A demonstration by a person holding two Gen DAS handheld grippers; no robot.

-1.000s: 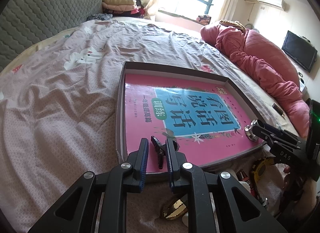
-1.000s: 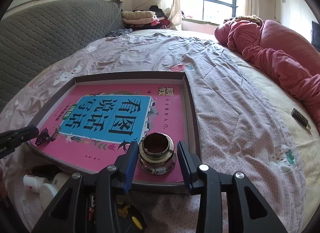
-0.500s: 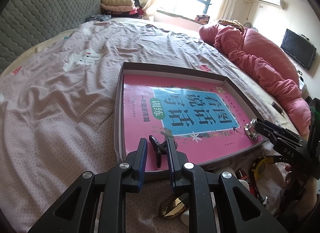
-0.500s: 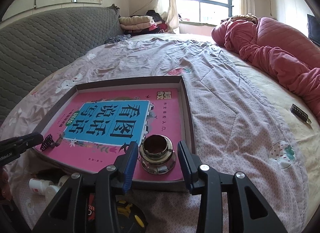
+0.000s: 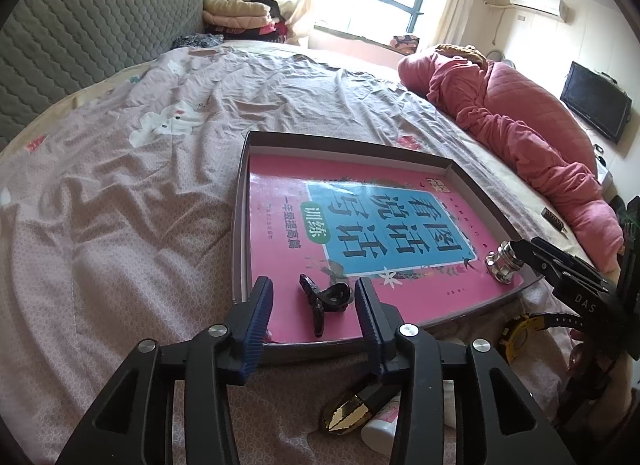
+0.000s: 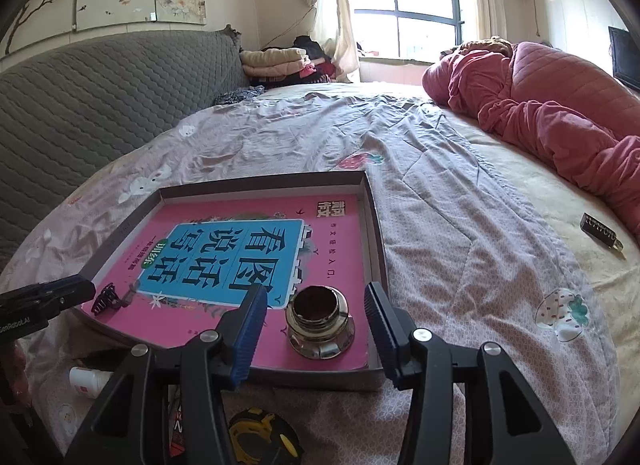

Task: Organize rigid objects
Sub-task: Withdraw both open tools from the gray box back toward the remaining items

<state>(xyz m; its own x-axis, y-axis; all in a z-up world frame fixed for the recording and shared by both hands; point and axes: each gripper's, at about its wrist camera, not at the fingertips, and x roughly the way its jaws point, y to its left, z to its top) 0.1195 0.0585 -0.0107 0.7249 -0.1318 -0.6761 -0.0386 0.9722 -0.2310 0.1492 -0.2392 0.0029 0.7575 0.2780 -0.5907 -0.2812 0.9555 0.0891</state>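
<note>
Clearance is confirmed at both tools: your left gripper (image 5: 314,307) has just been opening and stands apart around the black hair clip (image 5: 325,301), which lies on the pink book (image 5: 360,225) in the shallow box (image 5: 239,233), pads off it. Your right gripper (image 6: 316,315) has likewise just spread around the metal cap (image 6: 320,325) standing near the box's right wall, not touching. Withdraw straight back; a sideways drag risks catching the clip or tipping the cap.
</note>
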